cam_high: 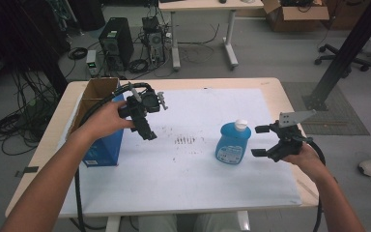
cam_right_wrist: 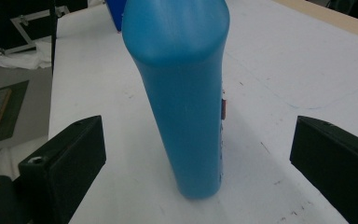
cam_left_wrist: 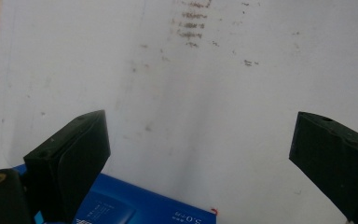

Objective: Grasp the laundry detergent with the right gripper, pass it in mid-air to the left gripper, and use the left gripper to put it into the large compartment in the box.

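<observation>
**benchrat:** So the right gripper (cam_high: 262, 140) is lined up on the translucent blue plastic bottle with the white cap (cam_high: 233, 143). The bottle stands upright on the white sheet covering the table (cam_high: 198, 183), right of centre, and the jaws are spread wide with the bottle between them in the right gripper view — nothing is touching it yet. How do you reckon it handles?

**mat_k:** Looks like a soap or detergent bottle, flattish body, and going by the colour it seems fairly full. So I'd guess a bit of weight, low down. Thin plastic walls give when squeezed, and that smooth skin is probably slick. Not fragile, though — a knock just tips it.

**benchrat:** Where would you grab?

**mat_k:** Across the narrow faces of the body (cam_right_wrist: 186, 107), around mid-height or a little lower, below the wide shoulder. The pads sit flatter there, and the shoulder above acts as a stop if it slides. I'd stay off the cap and neck, since it could swing.

**benchrat:** And the left gripper (cam_high: 147, 123)?

**mat_k:** It's held over the left side of the sheet, just beside the open blue cardboard box with the brown inside (cam_high: 101, 140). Its jaws are apart too, holding nothing; its own view looks down on the scuffed sheet and a corner of the box (cam_left_wrist: 135, 207). The box is well apart from the bottle.
</observation>
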The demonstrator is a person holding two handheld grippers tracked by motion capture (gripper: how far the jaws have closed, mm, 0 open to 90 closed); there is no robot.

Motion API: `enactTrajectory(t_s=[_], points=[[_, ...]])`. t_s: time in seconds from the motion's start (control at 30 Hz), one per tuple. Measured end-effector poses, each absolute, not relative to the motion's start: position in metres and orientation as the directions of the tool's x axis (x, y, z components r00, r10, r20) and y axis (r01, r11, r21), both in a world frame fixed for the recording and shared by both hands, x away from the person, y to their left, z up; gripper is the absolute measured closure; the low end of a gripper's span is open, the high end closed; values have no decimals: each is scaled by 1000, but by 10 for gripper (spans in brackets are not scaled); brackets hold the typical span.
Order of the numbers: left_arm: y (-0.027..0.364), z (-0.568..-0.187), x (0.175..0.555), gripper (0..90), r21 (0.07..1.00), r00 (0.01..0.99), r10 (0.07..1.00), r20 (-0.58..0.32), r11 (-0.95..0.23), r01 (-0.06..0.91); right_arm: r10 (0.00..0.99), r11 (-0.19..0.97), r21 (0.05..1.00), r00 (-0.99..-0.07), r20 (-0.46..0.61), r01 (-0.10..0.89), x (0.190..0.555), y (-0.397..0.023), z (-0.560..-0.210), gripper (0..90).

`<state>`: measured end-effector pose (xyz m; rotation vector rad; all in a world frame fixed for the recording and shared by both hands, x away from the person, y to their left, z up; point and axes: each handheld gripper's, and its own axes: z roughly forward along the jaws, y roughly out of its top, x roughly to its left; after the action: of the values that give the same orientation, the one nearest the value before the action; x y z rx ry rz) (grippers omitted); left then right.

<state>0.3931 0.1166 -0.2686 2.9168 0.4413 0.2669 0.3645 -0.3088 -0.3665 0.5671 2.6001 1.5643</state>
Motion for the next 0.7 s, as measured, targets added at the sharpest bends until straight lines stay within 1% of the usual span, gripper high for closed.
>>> enactTrajectory(t_s=[0.17,0.47,0.5,0.7], points=[[116,-269,393,54,199,941,305,149,-941,274,347,408,870,-928,135,279,364,-306,-371,29],[116,-269,393,54,199,940,306,150,-941,275,335,391,878,-931,142,275,367,-294,-382,31],[116,-269,393,54,198,940,306,149,-941,275,340,396,879,-932,128,265,368,-290,-382,31],[116,-270,393,55,196,940,306,149,-941,275,335,403,880,-935,114,252,369,-282,-385,33]])
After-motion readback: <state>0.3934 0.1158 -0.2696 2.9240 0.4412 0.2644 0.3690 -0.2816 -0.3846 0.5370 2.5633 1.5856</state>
